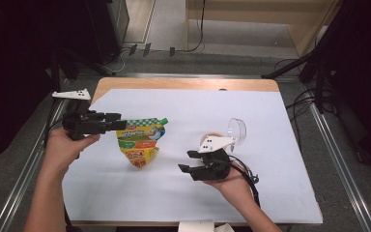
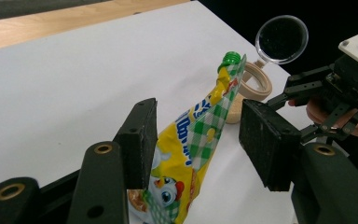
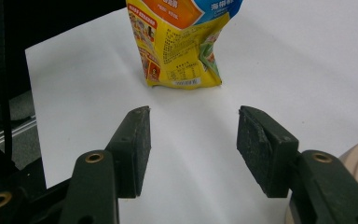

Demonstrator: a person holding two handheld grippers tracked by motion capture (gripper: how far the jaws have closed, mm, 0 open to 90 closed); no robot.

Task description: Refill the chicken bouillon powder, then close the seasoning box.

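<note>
At the near edge of the white-covered table (image 1: 270, 193), the right gripper (image 1: 189, 161) is held low in an upturned hand (image 1: 232, 181), its jaws parted and empty, pointed left toward the foot of a spouted food pouch (image 1: 140, 142). The pouch is seen standing near the middle of the table, tilted, its green cap (image 2: 230, 57) uppermost. Farther left, the left gripper (image 1: 118, 121) is held level at the pouch's upper corner; in the left gripper view the pouch (image 2: 186, 154) lies between the jaws, against the left pad (image 2: 142, 140) and clear of the right one, so the jaws are read as open and no grip is made. A sound hold is judged to call for the jaws to be centred on the stiff seam below the spout and closed squarely, since the soft body could fold or slip. Behind the right gripper a small beige container (image 2: 254, 86) is set, with its clear round lid (image 1: 236, 130) raised.
</note>
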